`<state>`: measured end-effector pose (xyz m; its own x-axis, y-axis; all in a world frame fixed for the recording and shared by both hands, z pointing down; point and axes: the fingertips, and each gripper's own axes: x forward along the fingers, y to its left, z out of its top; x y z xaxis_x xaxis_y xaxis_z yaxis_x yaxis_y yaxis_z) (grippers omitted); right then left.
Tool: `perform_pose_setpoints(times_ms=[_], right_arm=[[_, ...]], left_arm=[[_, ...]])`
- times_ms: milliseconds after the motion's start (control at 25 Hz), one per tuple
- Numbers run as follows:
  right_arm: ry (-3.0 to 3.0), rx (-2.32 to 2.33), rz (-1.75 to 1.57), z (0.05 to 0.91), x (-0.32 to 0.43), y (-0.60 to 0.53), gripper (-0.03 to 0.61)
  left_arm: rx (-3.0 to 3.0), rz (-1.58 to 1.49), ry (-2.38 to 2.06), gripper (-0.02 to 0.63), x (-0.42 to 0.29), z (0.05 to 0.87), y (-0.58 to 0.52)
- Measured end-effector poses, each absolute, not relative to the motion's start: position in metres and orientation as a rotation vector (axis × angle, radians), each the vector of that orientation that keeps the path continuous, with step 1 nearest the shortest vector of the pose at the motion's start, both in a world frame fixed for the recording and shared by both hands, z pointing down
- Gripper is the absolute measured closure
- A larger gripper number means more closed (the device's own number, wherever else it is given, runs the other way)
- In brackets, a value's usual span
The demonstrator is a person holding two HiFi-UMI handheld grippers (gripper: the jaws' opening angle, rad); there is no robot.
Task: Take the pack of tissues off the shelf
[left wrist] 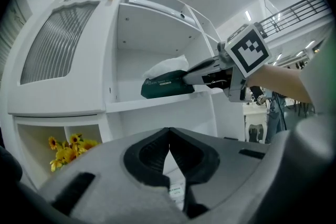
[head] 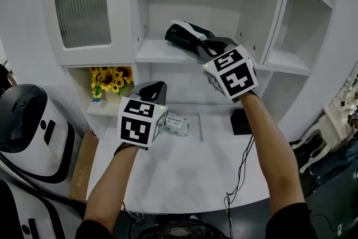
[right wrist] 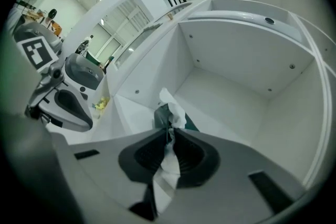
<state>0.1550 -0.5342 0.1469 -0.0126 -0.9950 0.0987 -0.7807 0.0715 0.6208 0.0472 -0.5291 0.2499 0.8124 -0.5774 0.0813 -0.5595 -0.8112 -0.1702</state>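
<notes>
Closest in, the left gripper [head: 152,88] hangs above the white worktop [head: 184,176] with its 2 jaws pressed together on nothing. A small wrapped packet [head: 177,123] lies on the worktop just beyond it. This gripper has no part in the step and is best left low, clear of the path the other arm needs.

Further up, the right gripper [head: 205,46] reaches into the open middle shelf [head: 154,54] and is clenched on the pack of tissues [head: 183,34]. Its own view shows the jaws pinching only the white, crumpled end of the dark green pack, while the body of the pack lies on the shelf board beyond the tips. That looks like a thin hold on soft wrapping, which could tear or slip.

The squeeze should be held firm and the pack lifted just enough to free it from the board. It can then be drawn straight back toward the body, level, without swinging sideways into the upright panel [head: 254,3] on the right. Go slowly; if the pack sags or twists, set it down and bite deeper.
</notes>
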Motion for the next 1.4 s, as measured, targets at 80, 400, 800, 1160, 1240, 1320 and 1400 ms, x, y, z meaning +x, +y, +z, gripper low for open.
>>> perform_pose_setpoints(times_ms=[80, 400, 800, 1160, 1240, 1320, 1400], right_arm=[[-1.839, 1.778, -0.548, 0.145, 0.15, -0.527, 0.541], [-1.784, 1.881, -0.574, 0.137, 0.126, -0.486, 0.543], [-1.771, 1.955, -0.593, 0.136, 0.107, -0.439, 0.543], [-1.858, 1.971, -0.596, 0.148, 0.102, -0.383, 0.543], [-1.885, 1.97, -0.576, 0.155, 0.104, -0.371, 0.543], [-1.918, 1.97, -0.554, 0.163, 0.106, -0.357, 0.543], [-1.957, 1.968, -0.533, 0.17, 0.107, -0.343, 0.543]], left_arm=[[-2.865, -0.19, 0.884, 0.604, 0.044, 0.25, -0.525], [-2.898, -0.164, 0.776, 0.604, 0.031, 0.25, -0.498], [-2.923, -0.147, 0.702, 0.604, 0.024, 0.251, -0.467], [-2.911, -0.153, 0.762, 0.604, 0.025, 0.252, -0.429], [-2.907, -0.164, 0.784, 0.604, 0.026, 0.253, -0.418], [-2.904, -0.175, 0.807, 0.604, 0.027, 0.255, -0.405], [-2.901, -0.184, 0.832, 0.604, 0.028, 0.256, -0.391]])
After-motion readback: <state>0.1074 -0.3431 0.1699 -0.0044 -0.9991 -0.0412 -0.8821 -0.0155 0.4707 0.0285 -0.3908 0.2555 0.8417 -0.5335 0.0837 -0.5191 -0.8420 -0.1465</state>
